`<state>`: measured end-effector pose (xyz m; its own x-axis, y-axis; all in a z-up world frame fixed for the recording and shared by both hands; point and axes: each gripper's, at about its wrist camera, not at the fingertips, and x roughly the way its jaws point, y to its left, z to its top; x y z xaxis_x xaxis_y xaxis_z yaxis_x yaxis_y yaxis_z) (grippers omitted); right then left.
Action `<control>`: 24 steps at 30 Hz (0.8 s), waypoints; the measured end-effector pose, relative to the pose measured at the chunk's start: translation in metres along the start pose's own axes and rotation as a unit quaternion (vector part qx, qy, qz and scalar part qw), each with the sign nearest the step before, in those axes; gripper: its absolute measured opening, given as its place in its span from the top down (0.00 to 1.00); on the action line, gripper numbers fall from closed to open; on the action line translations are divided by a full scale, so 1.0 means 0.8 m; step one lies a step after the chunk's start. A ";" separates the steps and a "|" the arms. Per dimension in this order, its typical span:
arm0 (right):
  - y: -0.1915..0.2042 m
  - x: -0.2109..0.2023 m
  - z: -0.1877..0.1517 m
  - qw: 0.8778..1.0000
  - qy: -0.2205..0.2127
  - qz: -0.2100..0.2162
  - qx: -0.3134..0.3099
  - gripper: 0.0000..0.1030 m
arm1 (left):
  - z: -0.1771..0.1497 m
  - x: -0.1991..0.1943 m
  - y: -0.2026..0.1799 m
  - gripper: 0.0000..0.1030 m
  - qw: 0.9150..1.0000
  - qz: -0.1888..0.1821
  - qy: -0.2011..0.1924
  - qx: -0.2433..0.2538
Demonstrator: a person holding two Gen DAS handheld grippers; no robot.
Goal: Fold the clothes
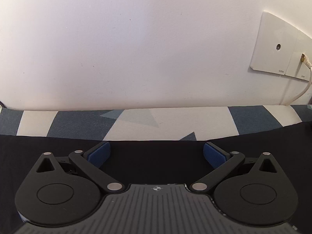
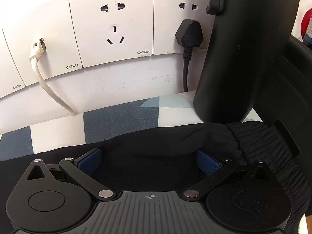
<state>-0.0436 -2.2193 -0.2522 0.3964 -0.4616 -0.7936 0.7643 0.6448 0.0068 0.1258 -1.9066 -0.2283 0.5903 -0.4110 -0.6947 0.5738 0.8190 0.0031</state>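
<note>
Both sets of tongs stand wide and hold nothing over a black garment (image 1: pixel 152 163) spread on a bed (image 1: pixel 136 120) with a blue-and-white patterned sheet, close against a white wall (image 1: pixel 136 48). The left tongs (image 1: pixel 157 153) hover near the garment's far edge, blue pads apart with only flat cloth between them. The right tongs (image 2: pixel 149 162) straddle a raised fold beside the ribbed cuff (image 2: pixel 259 146).

The likely risk: black cloth on black shows few edges, so either pair may pinch one layer, or bunch several, and the fold would come out crooked. The cuff's thick ribbing could slip from a shallow bite.

Crowding the right side, a large black object (image 2: pixel 249 54) stands almost touching the cuff. Behind it, wall sockets (image 2: pixel 113 25) carry a black plug (image 2: pixel 189 33) and a white cable (image 2: pixel 44 81) that drops behind the bed's edge; a wide lift could snag either.
</note>
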 end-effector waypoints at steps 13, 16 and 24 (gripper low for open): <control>0.006 -0.144 -0.059 0.998 -0.025 0.013 0.048 0.01 | -0.060 -0.135 0.045 0.00 0.999 -0.020 0.029 0.026; -0.016 -0.208 -0.090 0.995 -0.049 0.032 0.079 0.01 | -0.087 -0.172 0.064 0.00 0.995 -0.083 0.047 0.027; -0.064 -0.315 -0.208 0.989 -0.052 -0.033 0.136 0.01 | -0.172 -0.246 0.108 0.00 0.986 -0.128 0.093 -0.047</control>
<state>-0.2676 -2.0348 -0.1538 0.3803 -0.5659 -0.7315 0.8933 0.4296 0.1320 -0.0186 -1.6996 -0.1902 0.3131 -0.5357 -0.7842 0.6299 0.7351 -0.2507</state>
